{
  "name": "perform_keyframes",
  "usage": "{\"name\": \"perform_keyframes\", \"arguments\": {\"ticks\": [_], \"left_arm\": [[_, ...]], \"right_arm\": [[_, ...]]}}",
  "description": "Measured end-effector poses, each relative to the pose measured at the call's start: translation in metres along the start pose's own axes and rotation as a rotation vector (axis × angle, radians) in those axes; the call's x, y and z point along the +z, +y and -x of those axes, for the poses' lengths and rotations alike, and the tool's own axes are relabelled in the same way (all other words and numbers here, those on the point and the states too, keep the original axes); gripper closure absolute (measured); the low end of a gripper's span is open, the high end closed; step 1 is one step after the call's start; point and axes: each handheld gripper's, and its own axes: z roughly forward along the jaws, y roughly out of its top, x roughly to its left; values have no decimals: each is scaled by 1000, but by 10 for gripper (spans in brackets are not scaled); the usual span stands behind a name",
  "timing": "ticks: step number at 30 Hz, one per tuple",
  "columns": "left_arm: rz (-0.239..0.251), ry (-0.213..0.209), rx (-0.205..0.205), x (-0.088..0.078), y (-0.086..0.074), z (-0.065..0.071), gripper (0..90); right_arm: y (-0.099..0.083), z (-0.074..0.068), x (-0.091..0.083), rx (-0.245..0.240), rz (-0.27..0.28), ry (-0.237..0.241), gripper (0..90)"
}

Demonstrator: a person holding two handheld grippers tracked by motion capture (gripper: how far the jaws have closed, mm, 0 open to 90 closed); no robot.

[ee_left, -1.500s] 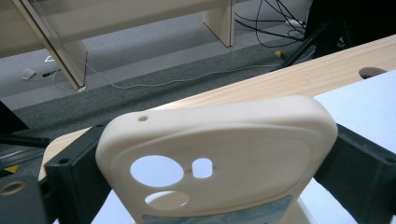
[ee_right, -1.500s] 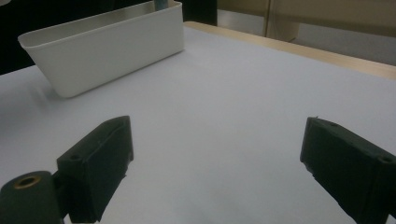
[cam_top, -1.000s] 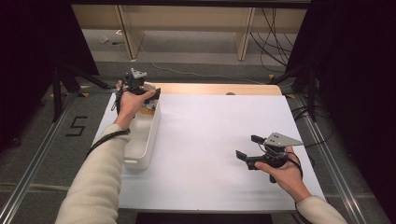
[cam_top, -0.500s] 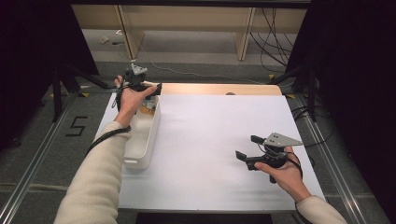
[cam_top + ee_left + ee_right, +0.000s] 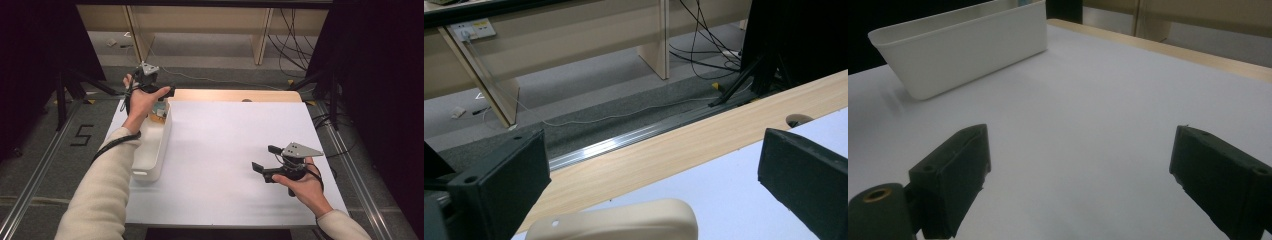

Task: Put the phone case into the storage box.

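A long white bin (image 5: 152, 150) stands along the left side of the white table top (image 5: 235, 150). My left gripper (image 5: 162, 92) is held in the air over the bin's far end, pointing right. In the left gripper view the left gripper (image 5: 652, 150) is open with nothing between its jaws, and the bin's rounded rim (image 5: 624, 222) lies just below. My right gripper (image 5: 265, 158) rests low over the table at the right front. In its own view the right gripper (image 5: 1080, 137) is open and empty, facing the bin (image 5: 963, 45).
Some small things (image 5: 159, 111) lie in the bin's far end, too small to tell apart. A wooden strip (image 5: 235, 95) with a cable hole (image 5: 246, 100) borders the table's far edge. Beyond it are floor cables (image 5: 704, 40) and desk legs (image 5: 262, 35).
My left gripper has risen and drifted a little toward the table's far edge above the bin. The right gripper has stayed where it was.
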Motion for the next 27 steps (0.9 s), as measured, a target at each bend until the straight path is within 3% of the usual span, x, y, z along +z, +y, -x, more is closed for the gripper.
{"name": "perform_keyframes", "arguments": {"ticks": [10,14,15,27], "left_arm": [[8,-27,19,-14,1,6,0],[11,-43,27,-23,-2,9,0],[9,-47,7,-27,-3,10,0],[17,-89,41,-56,-13,17,0]], "right_arm": [[0,0,0,-3,1,-4,101],[0,1,0,-1,4,-7,101],[0,1,0,-1,2,-8,101],[0,1,0,-1,4,-9,101]]}}
